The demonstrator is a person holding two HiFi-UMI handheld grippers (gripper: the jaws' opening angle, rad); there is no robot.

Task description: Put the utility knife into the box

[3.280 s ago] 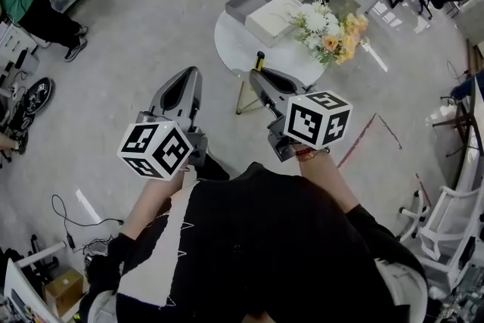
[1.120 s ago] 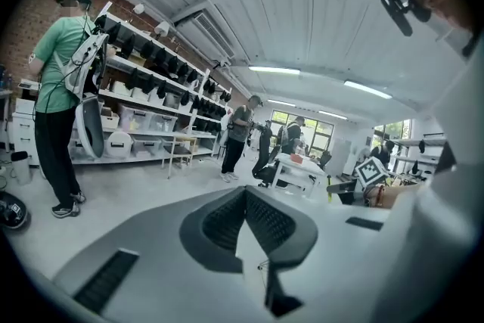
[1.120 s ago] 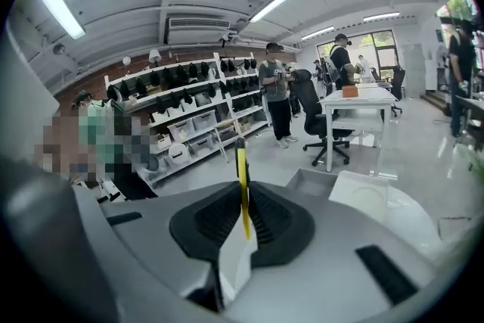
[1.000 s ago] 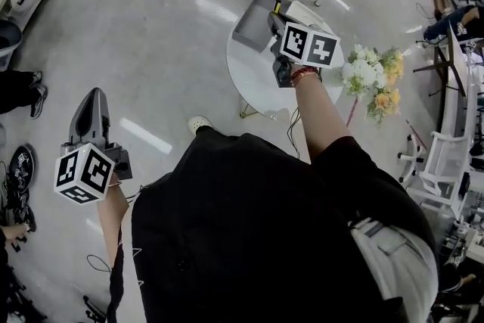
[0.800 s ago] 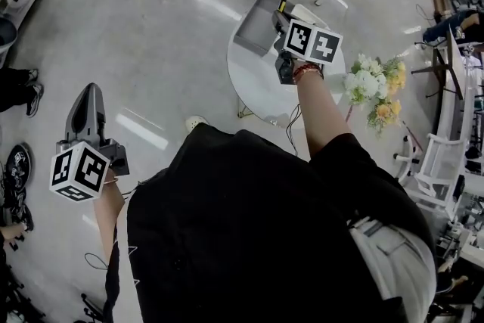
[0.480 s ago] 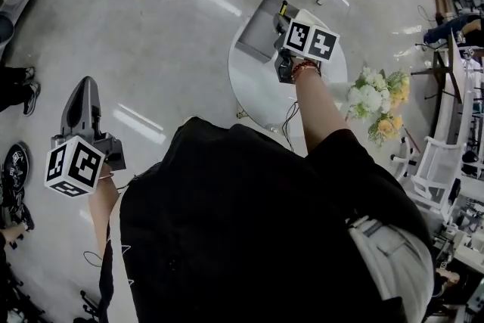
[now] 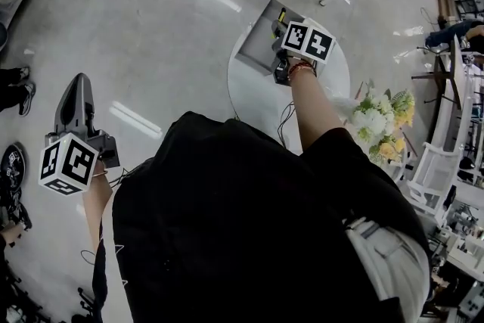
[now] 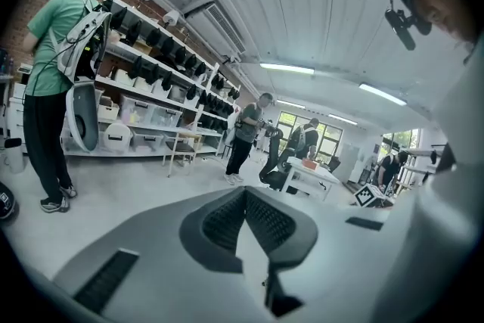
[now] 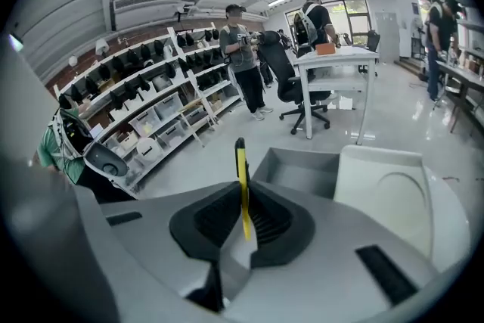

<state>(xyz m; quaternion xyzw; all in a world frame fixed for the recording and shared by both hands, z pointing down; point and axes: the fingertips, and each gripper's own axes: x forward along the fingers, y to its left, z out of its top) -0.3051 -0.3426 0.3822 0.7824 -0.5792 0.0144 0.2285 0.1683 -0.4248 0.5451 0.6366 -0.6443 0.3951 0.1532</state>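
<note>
- The utility knife (image 9: 240,163) is not in the box: you hold it pinched in your right gripper (image 9: 243,197). It stands edge-on between the dark pads, and its yellow-and-black body sticks out past the tips.
- The right jaws are pressed onto the knife's two flat sides, with only the thin blade housing keeping them apart.
- In the head view the knife's yellow end (image 7: 281,13) shows just ahead of the marker cube, over the open grey box (image 7: 255,32).
- In the right gripper view the grey box (image 9: 299,174) lies just past the knife, open and slightly to its right. A white lid-like piece (image 9: 393,193) touches the box's right side.
- Both sit on the round white table (image 7: 253,91), and a bunch of white and orange flowers (image 7: 378,125) shows at its right edge.
- Your left gripper (image 7: 78,81) is well apart from the table, out over the bare grey floor at your left side.
- Its jaws are closed tip to tip on nothing (image 8: 245,193). Beyond them are storage shelves (image 8: 151,87) and a person in a green shirt (image 8: 53,49).
</note>
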